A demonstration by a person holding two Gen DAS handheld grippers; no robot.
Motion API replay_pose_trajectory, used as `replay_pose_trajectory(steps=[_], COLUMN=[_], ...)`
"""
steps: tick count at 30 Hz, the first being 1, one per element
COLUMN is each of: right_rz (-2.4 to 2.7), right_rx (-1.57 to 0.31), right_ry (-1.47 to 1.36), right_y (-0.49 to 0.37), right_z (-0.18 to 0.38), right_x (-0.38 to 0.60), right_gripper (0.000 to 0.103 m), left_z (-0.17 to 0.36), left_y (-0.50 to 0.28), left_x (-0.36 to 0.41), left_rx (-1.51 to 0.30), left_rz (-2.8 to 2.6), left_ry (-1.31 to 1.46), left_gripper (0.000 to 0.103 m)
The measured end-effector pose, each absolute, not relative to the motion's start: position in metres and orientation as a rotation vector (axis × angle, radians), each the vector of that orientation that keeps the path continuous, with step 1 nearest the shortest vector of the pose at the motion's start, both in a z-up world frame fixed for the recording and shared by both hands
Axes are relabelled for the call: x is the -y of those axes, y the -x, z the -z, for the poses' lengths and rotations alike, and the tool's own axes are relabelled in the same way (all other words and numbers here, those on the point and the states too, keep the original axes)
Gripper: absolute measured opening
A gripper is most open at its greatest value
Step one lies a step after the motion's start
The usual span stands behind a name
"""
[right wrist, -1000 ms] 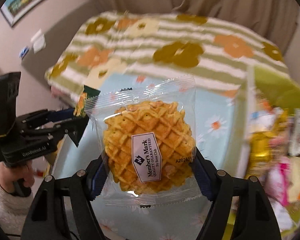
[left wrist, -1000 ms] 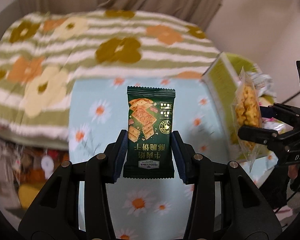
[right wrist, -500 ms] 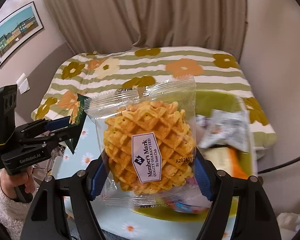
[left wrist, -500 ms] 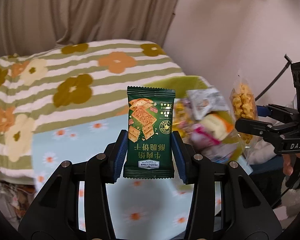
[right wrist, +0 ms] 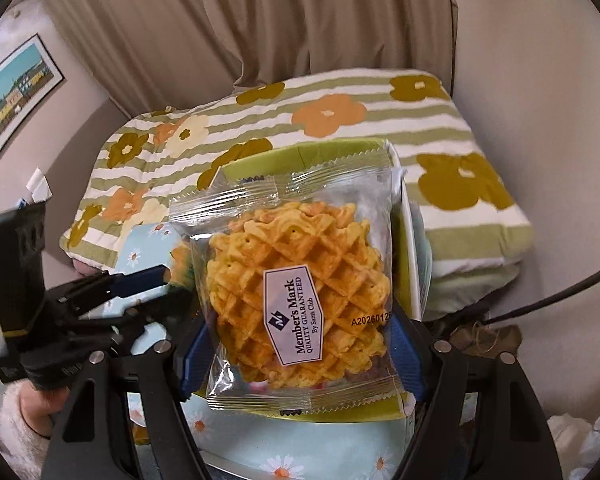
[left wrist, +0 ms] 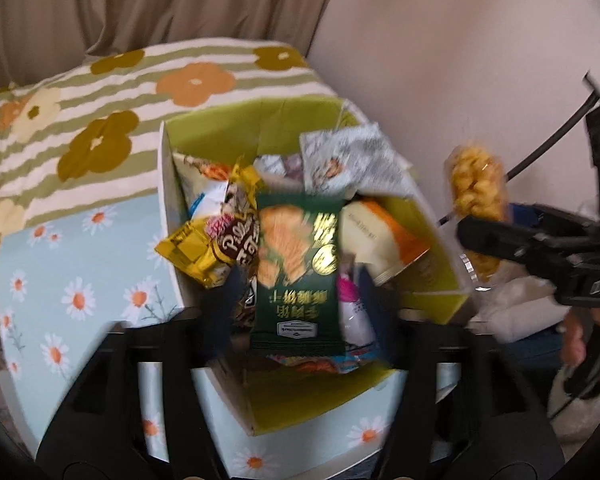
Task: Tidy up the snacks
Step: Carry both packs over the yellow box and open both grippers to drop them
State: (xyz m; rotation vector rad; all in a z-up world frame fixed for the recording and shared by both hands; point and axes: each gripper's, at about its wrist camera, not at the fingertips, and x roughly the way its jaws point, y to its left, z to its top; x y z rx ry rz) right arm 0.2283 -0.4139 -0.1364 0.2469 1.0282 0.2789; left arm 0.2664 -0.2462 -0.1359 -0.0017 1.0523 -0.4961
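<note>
My left gripper (left wrist: 300, 308) hangs over the green snack box (left wrist: 220, 136); its fingers stand spread and blurred, apart from the dark green cracker packet (left wrist: 298, 272), which lies loose between them above the box. My right gripper (right wrist: 300, 344) is shut on a clear-wrapped waffle (right wrist: 300, 300) labelled Member's Mark, held upright in front of the box (right wrist: 340, 152). The right gripper with the waffle (left wrist: 476, 196) also shows at the right of the left wrist view. The left gripper (right wrist: 152, 280) shows at the left of the right wrist view.
The box holds several packets: a gold one (left wrist: 192, 252), a silver one (left wrist: 348, 160), an orange and white one (left wrist: 384, 236). It stands on a daisy-print light blue cloth (left wrist: 72, 272). Behind is a bed with a striped flower blanket (right wrist: 340, 112), curtains and a wall.
Both grippers have swung right, from the daisy cloth to over the snack box. The left gripper's fingers have spread apart and released the green cracker packet. The right still holds the waffle.
</note>
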Motion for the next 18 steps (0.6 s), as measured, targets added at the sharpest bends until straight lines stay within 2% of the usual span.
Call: replay_pose_trajectory(steps=[1,6,15,16,18], right_rz=[-0.282,-0.279,-0.254,-0.256,-0.242], right_rx=[-1.028,-1.037,-1.055,-1.055,-1.038], right_ry=[-0.255,-0.286,-0.276,-0.271,-0.243], right_y=[-0.228,-0.224,-0.228,-0.229,-0.229], right_z=[0.138,0.145,0.159,0.161,0.165], right_x=[0.415,0.423,0.422,0.42,0.417], right_gripper=[0.072,0.072,0.073,0.075,0.089], left_z=[0.138,0.143,0.128,0.125,0.12], left_y=[-0.266,-0.257,-0.239,-0.237,-0.233], left_x=[0.249,0.238,0.211,0.209,0.205], left_rx=[-1.054,-1.087,-1.006,-0.994,-0.978], left_rz=[0.498,0.473,0.353,0.339,0.324], left_ry=[-0.003,0.022,0.006,-0.01,-0.01], left_gripper=[0.102,0.102,0.102,0.103,0.103])
